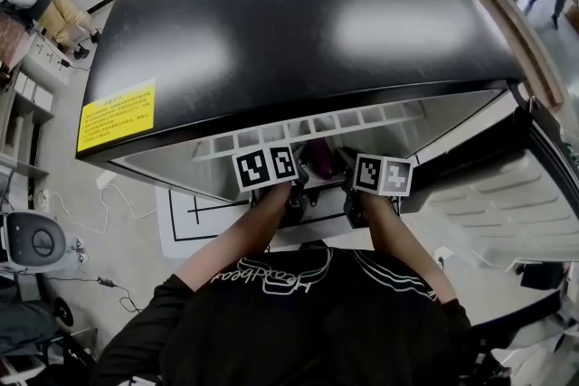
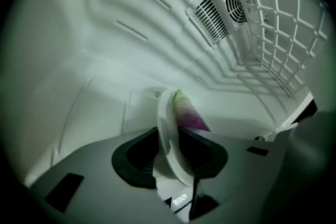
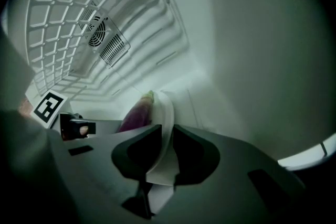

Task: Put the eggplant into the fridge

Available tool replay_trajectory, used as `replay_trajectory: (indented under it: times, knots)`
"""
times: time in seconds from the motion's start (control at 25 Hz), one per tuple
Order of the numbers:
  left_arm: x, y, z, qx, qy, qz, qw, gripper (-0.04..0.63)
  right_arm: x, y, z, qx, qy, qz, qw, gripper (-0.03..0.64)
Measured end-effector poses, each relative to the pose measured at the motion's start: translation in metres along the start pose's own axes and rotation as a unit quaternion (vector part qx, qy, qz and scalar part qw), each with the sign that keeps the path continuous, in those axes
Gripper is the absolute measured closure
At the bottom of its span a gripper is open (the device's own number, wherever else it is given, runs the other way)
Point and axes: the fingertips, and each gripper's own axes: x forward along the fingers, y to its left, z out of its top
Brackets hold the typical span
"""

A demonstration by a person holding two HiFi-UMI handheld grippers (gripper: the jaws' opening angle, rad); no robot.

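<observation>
The eggplant is carried on a white plate inside the fridge. The plate's right rim is clamped by the right gripper. The jaws of the left gripper are parted around the left rim.

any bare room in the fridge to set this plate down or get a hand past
The white fridge floor under the plate is bare up to the ribbed wall with the fan vent. Above the eggplant there is open space to the wire shelf. Crowded only at the plate's rim, where the left gripper and right gripper sit.
</observation>
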Motion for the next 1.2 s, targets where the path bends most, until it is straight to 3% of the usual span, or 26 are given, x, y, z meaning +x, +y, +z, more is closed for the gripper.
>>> replay_trajectory:
  times: [0.44, 0.64, 0.76, 0.96, 1.12, 1.2]
  knots:
    - [-0.009, 0.002, -0.002, -0.004, -0.021, -0.010, 0.9997, 0.445, -0.003, -0.004, -0.001, -0.019, -0.016, -0.027, 0.999, 0.529]
    - [-0.020, -0.005, -0.004, 0.011, -0.042, -0.027, 0.9987, 0.445, -0.019, -0.006, 0.011, -0.013, -0.086, -0.039, 0.995, 0.529]
    - [-0.031, -0.010, -0.005, 0.033, -0.056, -0.031, 0.9974, 0.445, -0.034, 0.001, 0.016, -0.029, -0.117, -0.044, 0.992, 0.529]
    - [-0.055, -0.026, -0.007, 0.086, -0.076, -0.049, 0.9922, 0.445, -0.057, 0.027, 0.017, -0.065, -0.148, -0.012, 0.987, 0.531]
    - [-0.079, -0.059, -0.023, 0.144, -0.077, -0.114, 0.9799, 0.446, -0.080, 0.058, 0.006, -0.096, -0.169, 0.031, 0.980, 0.532]
    - [-0.093, -0.071, -0.031, 0.180, -0.084, -0.129, 0.9716, 0.446, -0.094, 0.075, -0.001, -0.117, -0.179, 0.056, 0.975, 0.532]
